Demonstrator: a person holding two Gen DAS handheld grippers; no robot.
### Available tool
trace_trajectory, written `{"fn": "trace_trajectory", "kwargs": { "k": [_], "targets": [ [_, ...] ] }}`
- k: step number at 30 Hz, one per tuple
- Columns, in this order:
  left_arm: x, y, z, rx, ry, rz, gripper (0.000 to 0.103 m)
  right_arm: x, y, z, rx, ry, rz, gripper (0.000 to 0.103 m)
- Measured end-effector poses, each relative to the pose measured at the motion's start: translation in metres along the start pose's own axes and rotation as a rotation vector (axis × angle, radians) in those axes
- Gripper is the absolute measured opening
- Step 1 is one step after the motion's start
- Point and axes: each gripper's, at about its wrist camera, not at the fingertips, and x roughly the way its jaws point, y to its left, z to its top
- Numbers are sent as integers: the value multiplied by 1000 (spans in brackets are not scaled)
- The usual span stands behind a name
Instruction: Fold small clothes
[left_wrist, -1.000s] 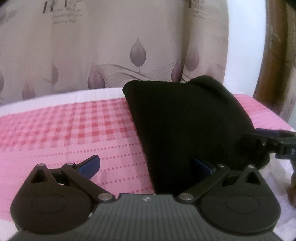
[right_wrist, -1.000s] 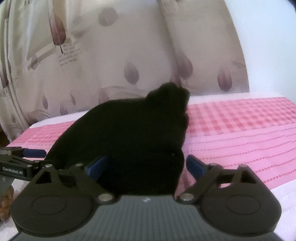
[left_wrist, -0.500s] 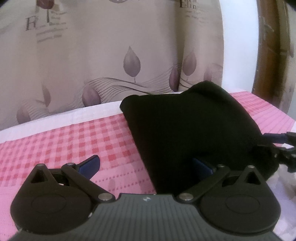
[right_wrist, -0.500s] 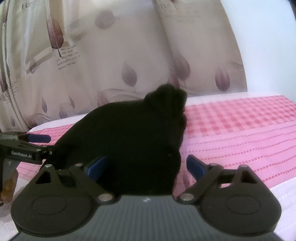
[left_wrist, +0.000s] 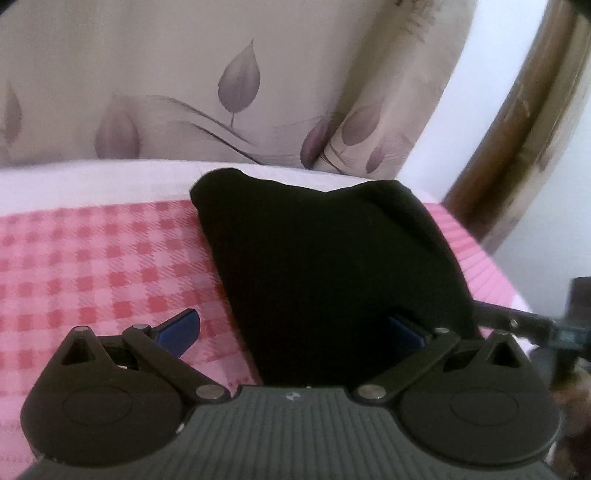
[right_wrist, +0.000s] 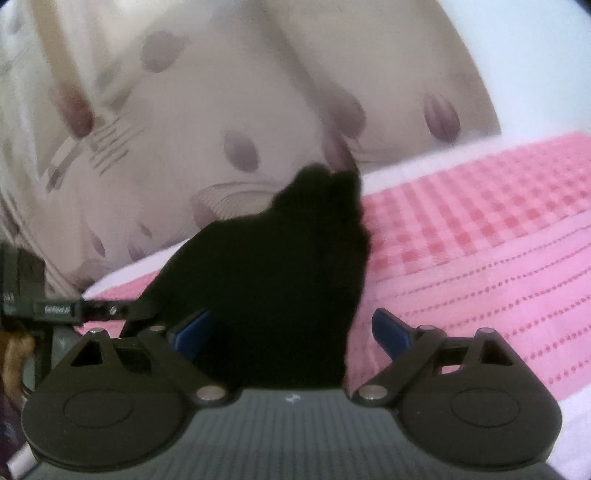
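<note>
A black garment (left_wrist: 332, 266) lies folded on the pink checked cloth (left_wrist: 92, 258), its far end near the curtain. My left gripper (left_wrist: 293, 326) is open, with the garment's near left edge between its blue fingertips (left_wrist: 181, 326); the right fingertip is partly covered by the cloth. In the right wrist view the same garment (right_wrist: 280, 280) rises to a bunched peak. My right gripper (right_wrist: 291, 328) is open too, and the garment's near right edge lies between its fingers. Each gripper shows at the edge of the other's view: the right gripper (left_wrist: 517, 321) and the left gripper (right_wrist: 55, 308).
A beige curtain with purple leaf prints (left_wrist: 236, 85) hangs right behind the bed. A brown wooden frame (left_wrist: 517, 122) and a white wall stand at the right. Pink dotted cloth (right_wrist: 498, 288) stretches to the right of the garment.
Both grippers have stayed open at the garment's near end. Both views have shifted and come closer to the curtain, and the right wrist view is now blurred. The garment's far end looks more bunched.
</note>
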Motion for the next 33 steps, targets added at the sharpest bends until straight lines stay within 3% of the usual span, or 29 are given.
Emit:
{"fn": "trace_trajectory", "kwargs": {
  "k": [3,6,10,13,19,21,22,27,33],
  "targets": [
    [10,5,4,19,36,-62,103,13,-7,11,2,53,30,94],
    [23,19,6,-46,71,-150,103,24,-15,17,10,99,66,94],
    [32,34,4,-95,66,-274,101,42,-23,19,6,179,139,94],
    [38,32,5,-77,70,-312,101,53,-23,22,1,194,191,95],
    [49,25,6,-89,39,-313,97,76,-12,27,-15,209,237,92],
    [49,25,4,-103,27,-299,84,79,-13,25,20,222,255,64],
    [47,25,3,-110,20,-286,82,80,-14,24,46,228,266,59],
    [40,18,-2,-88,-8,-231,68,74,-12,18,86,191,278,48],
    [26,0,-5,-56,-59,-143,53,66,-3,15,120,145,267,42]
  ]
}}
